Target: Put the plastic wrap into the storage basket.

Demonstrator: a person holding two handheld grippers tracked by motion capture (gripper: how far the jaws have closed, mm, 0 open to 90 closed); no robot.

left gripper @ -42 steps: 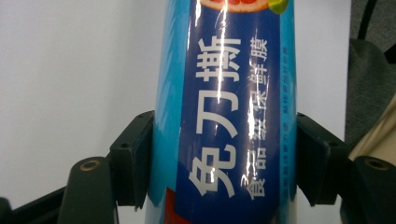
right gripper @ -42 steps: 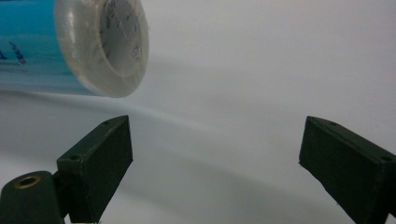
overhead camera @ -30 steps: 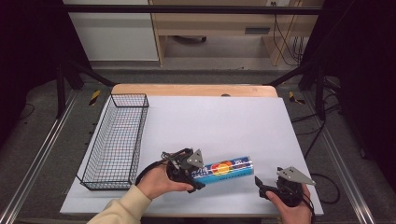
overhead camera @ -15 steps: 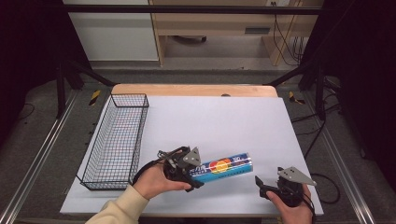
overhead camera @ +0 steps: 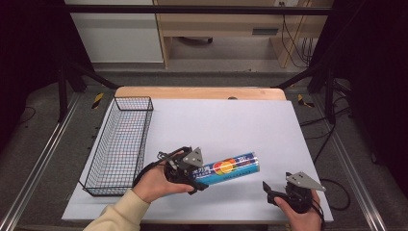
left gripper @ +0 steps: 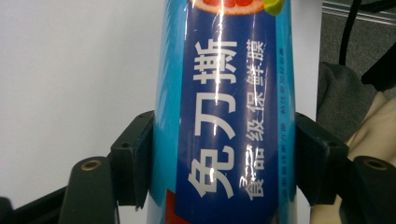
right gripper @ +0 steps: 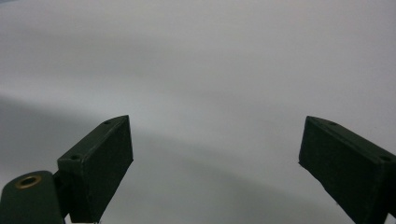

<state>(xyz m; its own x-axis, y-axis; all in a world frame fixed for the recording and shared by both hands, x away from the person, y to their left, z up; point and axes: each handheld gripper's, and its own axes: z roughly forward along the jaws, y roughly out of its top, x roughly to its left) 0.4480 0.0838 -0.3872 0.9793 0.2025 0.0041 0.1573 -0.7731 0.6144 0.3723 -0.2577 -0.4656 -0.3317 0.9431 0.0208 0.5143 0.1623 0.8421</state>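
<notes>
High view: left gripper [overhead camera: 195,174] clamped on one end of the blue tube [overhead camera: 230,168], near the table's [overhead camera: 231,120] front edge, right of the wire basket [overhead camera: 120,144]; basket bare inside. Right gripper [overhead camera: 274,191] at front right, well apart from tube.

Left gripper view: pads [left gripper: 133,161] pressed against tube [left gripper: 224,116] on both sides.

Right gripper view: jaws spread wide over table [right gripper: 210,70].

Lab (railed rig [overhead camera: 43,159], cables [overhead camera: 293,43]).

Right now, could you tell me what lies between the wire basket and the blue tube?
In the high view, the left gripper, shut on the blue tube, and bare white tabletop beside the wire basket.
</notes>
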